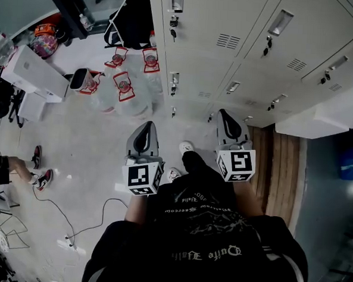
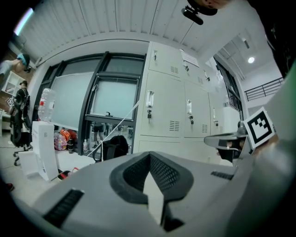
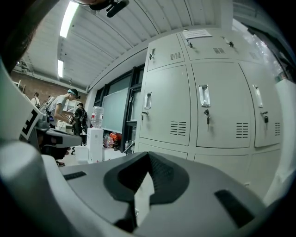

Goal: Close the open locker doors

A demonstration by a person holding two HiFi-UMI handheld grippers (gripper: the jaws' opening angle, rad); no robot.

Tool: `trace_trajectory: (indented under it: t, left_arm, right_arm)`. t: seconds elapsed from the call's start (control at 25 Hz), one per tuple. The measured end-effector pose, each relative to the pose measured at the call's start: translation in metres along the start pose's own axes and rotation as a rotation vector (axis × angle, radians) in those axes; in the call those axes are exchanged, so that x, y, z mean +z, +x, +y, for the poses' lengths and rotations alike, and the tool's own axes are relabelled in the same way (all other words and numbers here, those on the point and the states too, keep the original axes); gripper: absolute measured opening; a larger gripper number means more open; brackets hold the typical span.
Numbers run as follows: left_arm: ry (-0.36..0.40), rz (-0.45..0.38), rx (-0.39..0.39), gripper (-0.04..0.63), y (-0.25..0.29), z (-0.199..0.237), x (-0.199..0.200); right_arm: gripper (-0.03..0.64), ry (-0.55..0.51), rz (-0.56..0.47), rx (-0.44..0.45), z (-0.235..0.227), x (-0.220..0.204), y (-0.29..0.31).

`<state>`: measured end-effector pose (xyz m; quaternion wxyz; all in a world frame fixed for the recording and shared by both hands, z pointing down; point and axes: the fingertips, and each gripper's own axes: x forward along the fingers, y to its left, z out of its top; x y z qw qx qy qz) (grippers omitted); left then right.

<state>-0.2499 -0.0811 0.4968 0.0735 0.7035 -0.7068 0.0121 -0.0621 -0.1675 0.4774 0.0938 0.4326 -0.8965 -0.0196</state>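
Note:
A row of pale grey lockers (image 1: 229, 51) runs across the top right of the head view, and every door I can see on it lies flush and shut, each with a handle and a key. A pale slab (image 1: 324, 116) juts out from the row at the right; I cannot tell whether it is a door. My left gripper (image 1: 147, 125) and right gripper (image 1: 223, 113) are held side by side above the floor, pointing at the lockers, both shut and empty. In the left gripper view the lockers (image 2: 169, 111) stand ahead beyond the gripper (image 2: 155, 201). The right gripper view shows closed doors (image 3: 185, 106) past the gripper (image 3: 142, 196).
Several large water bottles with red handles (image 1: 126, 86) stand on the floor left of the lockers, beside white boxes (image 1: 34, 72) and a black bag (image 1: 133, 21). A cable (image 1: 70, 220) trails across the floor. A person's feet (image 1: 40, 168) show at the left. A wooden floor strip (image 1: 282, 168) lies below the lockers.

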Motion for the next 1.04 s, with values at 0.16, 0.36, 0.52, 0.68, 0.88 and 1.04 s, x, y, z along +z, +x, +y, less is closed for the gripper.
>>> trace_trajectory:
  t: [0.16, 0.36, 0.52, 0.68, 0.88, 1.04]
  left_arm:
    - [0.003, -0.018, -0.007, 0.008, -0.002, -0.002, 0.005]
    - [0.008, -0.027, -0.009, 0.008, -0.002, -0.004, 0.01]
    - [0.011, -0.025, -0.009, 0.008, -0.002, -0.004, 0.009]
    - [0.006, -0.02, -0.009, 0.008, -0.001, -0.005, 0.006]
    - [0.008, -0.021, -0.015, 0.008, 0.004, -0.008, 0.006]
    - [0.014, -0.016, -0.018, 0.008, 0.008, -0.01, 0.005]
  right_arm:
    - [0.005, -0.002, -0.014, 0.007, 0.004, 0.004, -0.004]
    - [0.005, -0.007, -0.019, -0.003, 0.007, 0.004, -0.007]
    - [0.005, -0.011, -0.021, -0.008, 0.006, 0.004, -0.009]
    - [0.005, -0.011, -0.019, -0.009, 0.005, 0.003, -0.009]
    - [0.003, -0.015, -0.016, -0.002, 0.004, 0.001, -0.007]
    - [0.003, -0.02, -0.009, 0.003, 0.002, -0.001, -0.005]
